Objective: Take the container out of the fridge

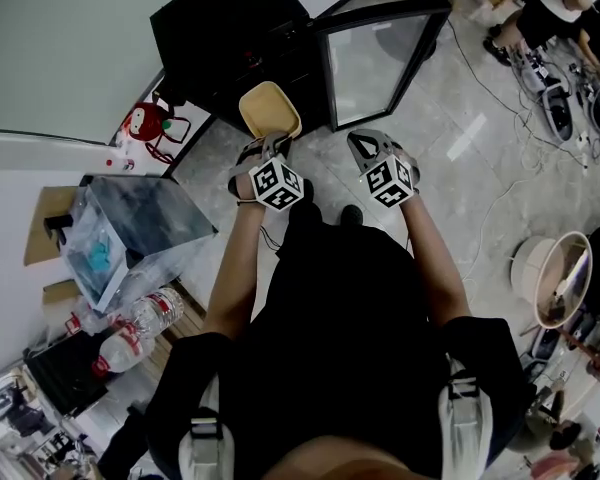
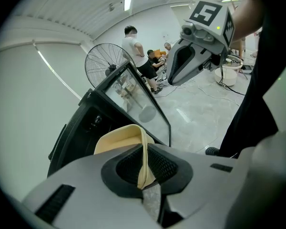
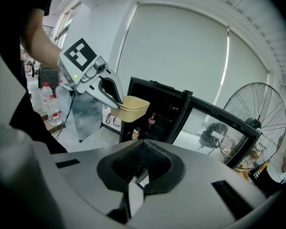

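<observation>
A cream plastic container [image 1: 270, 109] hangs in the air in front of the black fridge [image 1: 220, 28], outside it. My left gripper [image 1: 269, 146] is shut on the container's rim; in the left gripper view the thin cream wall [image 2: 144, 162] is pinched between the dark pads. From the right gripper view I see the container [image 3: 133, 107] held level by the left gripper [image 3: 115, 97]. The fridge's glass door [image 1: 375, 58] stands open to the right. My right gripper [image 1: 364, 145] is beside the left one, shut with nothing in it [image 3: 142, 170].
A red bottle [image 3: 153, 119] and a can [image 3: 136, 133] stand on shelves inside the fridge. A clear bin [image 1: 140, 230] and water bottles [image 1: 145, 316] are at the left, a white bucket [image 1: 552, 273] at the right. A floor fan [image 3: 257, 120] and people [image 2: 133, 49] are beyond the door.
</observation>
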### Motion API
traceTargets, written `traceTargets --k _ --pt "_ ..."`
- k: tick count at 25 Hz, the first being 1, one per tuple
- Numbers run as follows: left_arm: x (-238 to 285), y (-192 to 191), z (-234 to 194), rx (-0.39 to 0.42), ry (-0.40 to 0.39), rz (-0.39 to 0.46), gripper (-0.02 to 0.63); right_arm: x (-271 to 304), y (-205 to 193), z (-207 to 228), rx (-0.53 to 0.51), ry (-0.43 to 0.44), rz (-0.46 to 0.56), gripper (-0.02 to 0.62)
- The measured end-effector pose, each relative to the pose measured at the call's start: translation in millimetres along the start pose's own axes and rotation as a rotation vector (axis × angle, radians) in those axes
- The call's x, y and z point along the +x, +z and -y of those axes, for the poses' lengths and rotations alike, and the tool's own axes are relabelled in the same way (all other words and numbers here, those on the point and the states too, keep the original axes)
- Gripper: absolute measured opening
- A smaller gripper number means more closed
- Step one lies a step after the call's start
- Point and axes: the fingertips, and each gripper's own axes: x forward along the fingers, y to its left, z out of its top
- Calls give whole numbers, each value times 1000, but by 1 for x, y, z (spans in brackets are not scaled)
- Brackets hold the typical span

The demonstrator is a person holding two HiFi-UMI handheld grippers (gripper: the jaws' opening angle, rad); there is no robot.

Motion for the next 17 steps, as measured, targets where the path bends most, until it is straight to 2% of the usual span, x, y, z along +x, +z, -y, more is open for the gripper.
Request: traceTargets --k 17 --pt "-9 7 25 -8 2 -5 43 -22 -16 -10 -5 5 -3 -2"
